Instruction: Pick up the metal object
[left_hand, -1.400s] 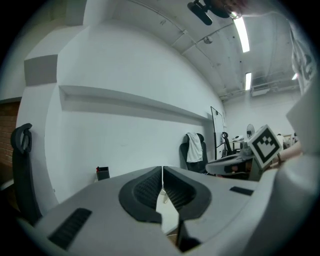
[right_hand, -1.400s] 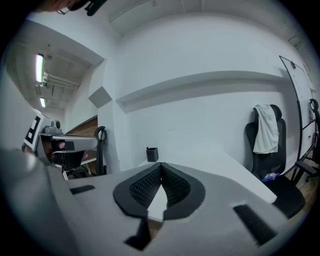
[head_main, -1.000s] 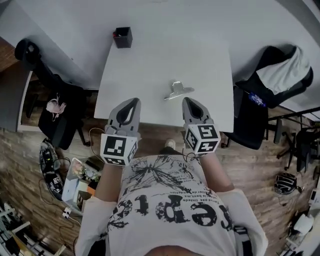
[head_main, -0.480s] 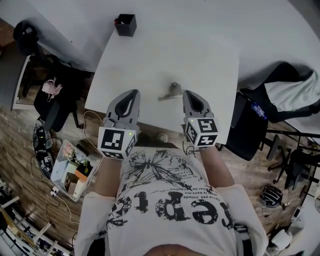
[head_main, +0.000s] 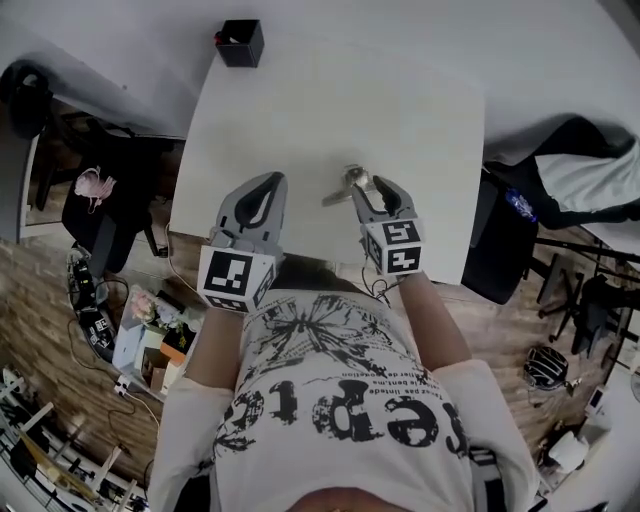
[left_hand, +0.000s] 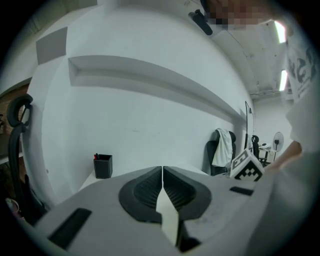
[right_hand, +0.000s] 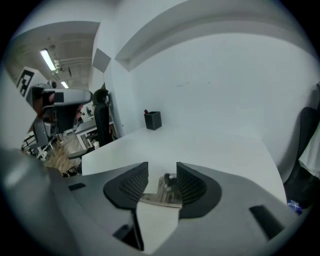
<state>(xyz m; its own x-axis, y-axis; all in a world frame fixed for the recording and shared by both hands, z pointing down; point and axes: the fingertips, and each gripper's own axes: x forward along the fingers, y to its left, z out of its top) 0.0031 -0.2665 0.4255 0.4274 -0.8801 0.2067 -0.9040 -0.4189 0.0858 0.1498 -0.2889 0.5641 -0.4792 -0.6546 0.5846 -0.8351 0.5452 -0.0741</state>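
The metal object (head_main: 345, 186), a shiny clip-like piece, lies on the white table (head_main: 330, 90) near its front edge. My right gripper (head_main: 368, 188) has reached it, and its jaws are opening. In the right gripper view the metal object (right_hand: 164, 191) lies on the table between the two parted jaws of the right gripper (right_hand: 162, 172), with a gap on its left side. My left gripper (head_main: 267, 188) hovers over the table's front left part, shut with nothing in it. In the left gripper view the left gripper (left_hand: 162, 172) shows its pads closed together.
A black pen holder (head_main: 240, 43) stands at the table's far left corner, also visible as the pen holder (right_hand: 153, 120). A dark chair with a light cloth (head_main: 560, 190) stands to the right, another chair (head_main: 100, 200) to the left. Boxes and cables (head_main: 140, 330) lie on the floor.
My right gripper moved forward up to the metal object and its jaws parted around it. The left gripper stayed about where it was, still shut.
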